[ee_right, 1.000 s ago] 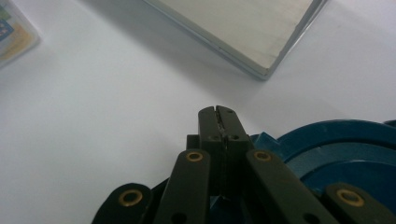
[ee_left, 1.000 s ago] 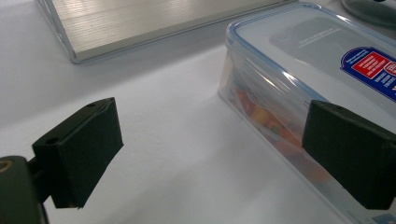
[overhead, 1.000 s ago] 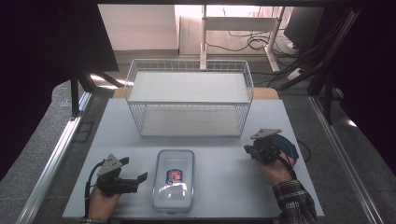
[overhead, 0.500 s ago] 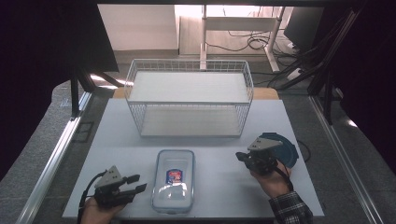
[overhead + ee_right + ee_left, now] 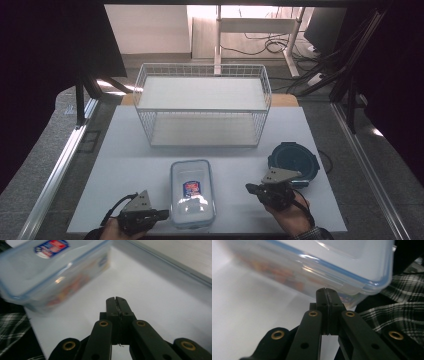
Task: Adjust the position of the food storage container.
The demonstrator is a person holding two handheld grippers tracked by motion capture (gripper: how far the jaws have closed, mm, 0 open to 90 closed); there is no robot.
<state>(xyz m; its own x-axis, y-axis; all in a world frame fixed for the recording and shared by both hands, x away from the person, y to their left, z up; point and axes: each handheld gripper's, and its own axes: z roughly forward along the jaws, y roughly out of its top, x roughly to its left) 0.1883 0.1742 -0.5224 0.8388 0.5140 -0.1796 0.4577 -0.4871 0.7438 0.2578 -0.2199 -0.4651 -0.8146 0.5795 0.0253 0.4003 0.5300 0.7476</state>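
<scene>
A clear rectangular food box [image 5: 192,192] with a blue-rimmed lid and a red and blue sticker lies flat on the white table near its front edge. My left gripper [image 5: 162,215] is at the box's near left corner. Its jaws have just been closing and now stand shut with nothing between them. In the left gripper view the shut tips [image 5: 327,291] sit just short of the box's wall [image 5: 324,262]. My right gripper [image 5: 250,189] is shut and empty to the right of the box, pointing at it. The right gripper view has the tips [image 5: 116,300] on bare table, the box [image 5: 50,270] at upper left.
A white wire basket [image 5: 202,107] with two shelves stands at the back middle of the table. A round dark blue container [image 5: 292,160] sits just behind my right hand. A plaid sleeve [image 5: 402,302] lies past the box. Metal rails run along both table sides.
My left gripper's jaws went from spread to shut while it slid toward the front edge and the box. My right gripper moved from the round container toward the front and left.
</scene>
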